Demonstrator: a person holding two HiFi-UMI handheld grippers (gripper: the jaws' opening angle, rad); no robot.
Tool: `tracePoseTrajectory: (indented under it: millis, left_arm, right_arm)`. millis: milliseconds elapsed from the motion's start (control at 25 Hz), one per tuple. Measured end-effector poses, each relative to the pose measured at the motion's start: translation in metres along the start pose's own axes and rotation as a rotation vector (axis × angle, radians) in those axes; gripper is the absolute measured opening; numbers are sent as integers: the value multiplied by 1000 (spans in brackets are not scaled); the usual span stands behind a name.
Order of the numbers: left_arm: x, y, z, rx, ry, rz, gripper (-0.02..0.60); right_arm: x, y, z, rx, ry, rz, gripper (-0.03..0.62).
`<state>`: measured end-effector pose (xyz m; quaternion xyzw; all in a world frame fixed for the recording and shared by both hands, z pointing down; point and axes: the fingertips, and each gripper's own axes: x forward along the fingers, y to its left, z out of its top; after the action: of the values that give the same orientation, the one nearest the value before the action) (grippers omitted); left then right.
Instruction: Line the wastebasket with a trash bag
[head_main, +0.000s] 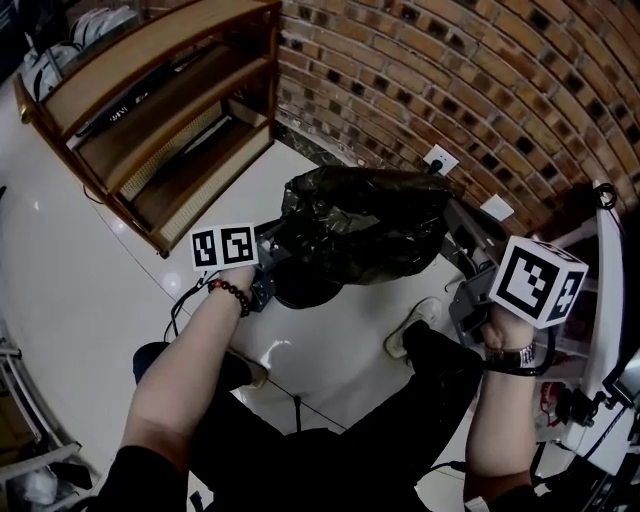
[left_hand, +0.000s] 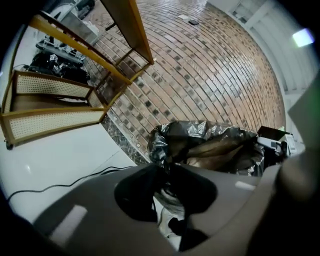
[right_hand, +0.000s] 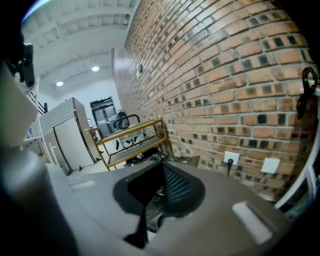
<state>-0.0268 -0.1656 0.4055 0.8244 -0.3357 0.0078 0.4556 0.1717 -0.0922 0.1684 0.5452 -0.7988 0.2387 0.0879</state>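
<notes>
Trash bag (head_main: 365, 225) over upright wastebasket (head_main: 298, 293), mouth up, left fingers (left_hand: 135, 192) grasping bag, right fingers (right_hand: 177, 187) clenched empty

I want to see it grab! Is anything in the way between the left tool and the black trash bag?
Nothing visible is in the way. The left tool sits right at the near edge of the trash bag, and the black film reaches its tips. I cannot tell whether the film is pinched.
</notes>
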Motion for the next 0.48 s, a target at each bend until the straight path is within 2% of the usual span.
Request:
tracePoseTrajectory:
  millis: [80,120,280,480]
  left_arm:
    - [-15,-2,8,34,-24,29,20]
    - [-22,-4,12,54,-36,41,11]
    - [-52,-22,31,156,-77,64,8]
    - [-87,-51,51,327,-111,96,8]
  right_arm:
    - [0,2,-3,-20,7,15,2]
    - [0,4,-5,-31,10,23,2]
    - [3,11,-16,-40,34,60,2]
    - [10,17,-29,-64,47,103,2]
